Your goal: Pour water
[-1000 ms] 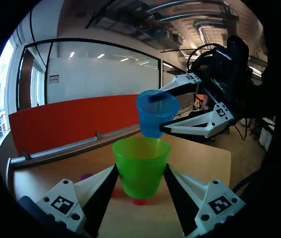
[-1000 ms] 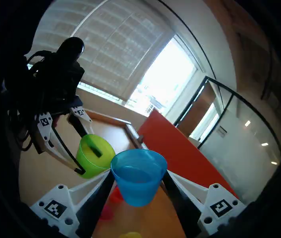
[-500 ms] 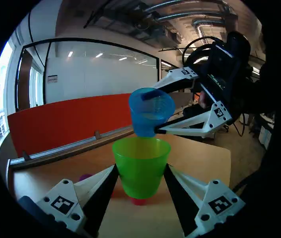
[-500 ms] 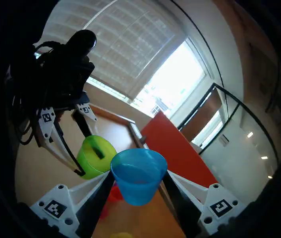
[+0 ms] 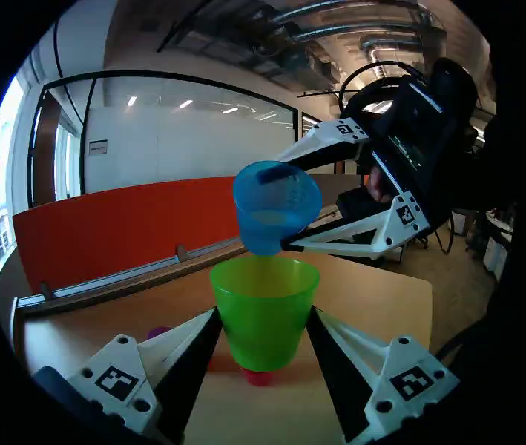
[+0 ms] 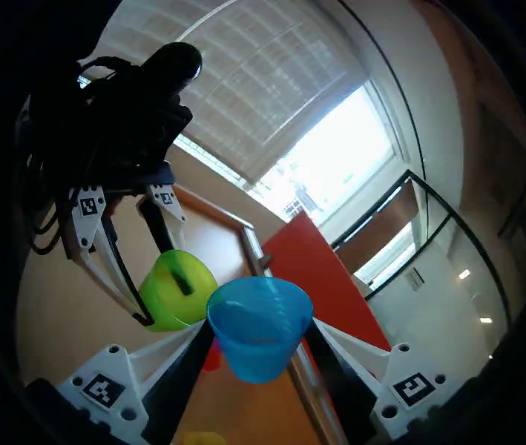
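Left gripper view, from the left: red partition (image 5: 129, 222) at the back, then a small purple cup (image 5: 160, 331) on the table (image 5: 381, 297). Dead centre is the green cup (image 5: 265, 311), upright and off the table. It is pinched by its sides btwn the L gripper (image 5: 264, 317) fingers, jaws closed onto it, both pressing. It is prob. held level so it acts as receiver, mouth open to whatever falls from above.

Just above its far rim hangs the blue cup (image 5: 274, 208), tipped w/ its mouth toward the camera and its low edge over the green one. Pale water (image 5: 271, 217) shows inside; no stream visible.

The R gripper (image 5: 277, 210) reaches in from the right, jaws clamped on the blue cup, one finger high and one low, so it's rolled over to give the tilt. A hand (image 5: 375, 184) grips its body behind, partly hidden.

Right gripper view: the L gripper reaches in from upper left. The green cup sits left of and beyond the blue cup, rims near; can't tell if touching.

Judged: the pour is about to start. It needs more tilt, applied slowly, or water may overshoot the rim.
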